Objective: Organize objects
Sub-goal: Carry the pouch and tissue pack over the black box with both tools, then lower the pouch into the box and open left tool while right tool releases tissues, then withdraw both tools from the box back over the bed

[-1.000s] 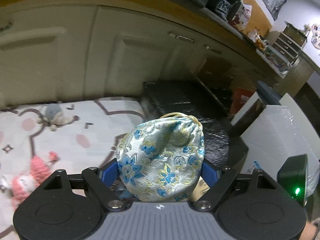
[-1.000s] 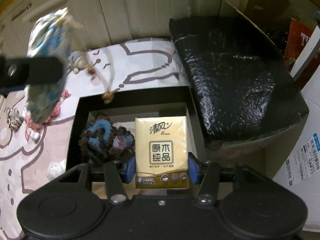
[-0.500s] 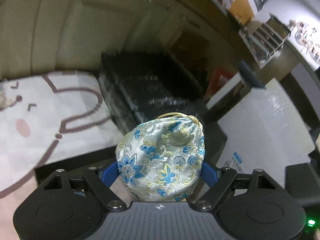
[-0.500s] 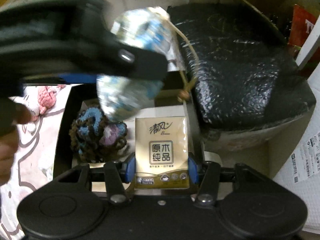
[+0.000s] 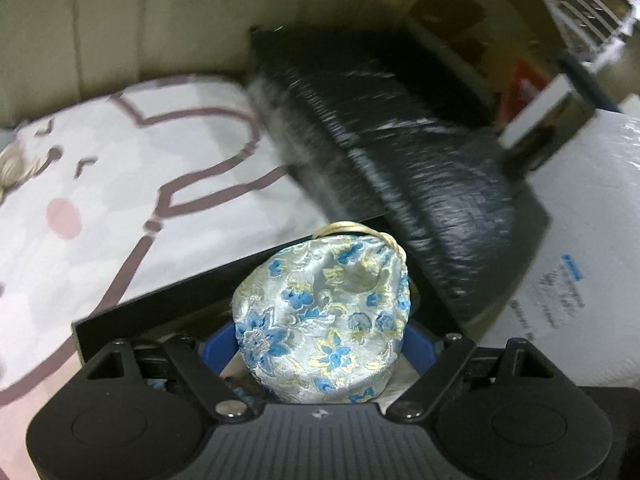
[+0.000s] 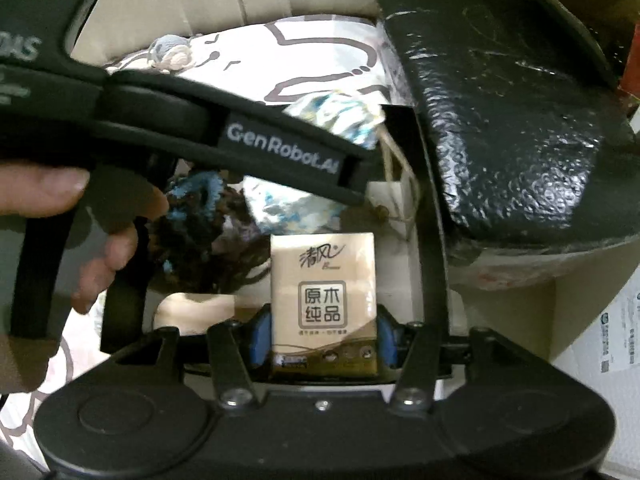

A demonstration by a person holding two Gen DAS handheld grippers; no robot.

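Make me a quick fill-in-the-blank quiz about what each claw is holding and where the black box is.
1. The left claw is shut on a floral satin drawstring ____.
2. The right claw grips a tan tissue pack printed with ____ characters.
3. Both claws hover over the open black ____, which already holds a dark crocheted yarn item.
4. The pattern on the silver fabric is blue and ____.

Missing words: pouch; Chinese; box; yellow
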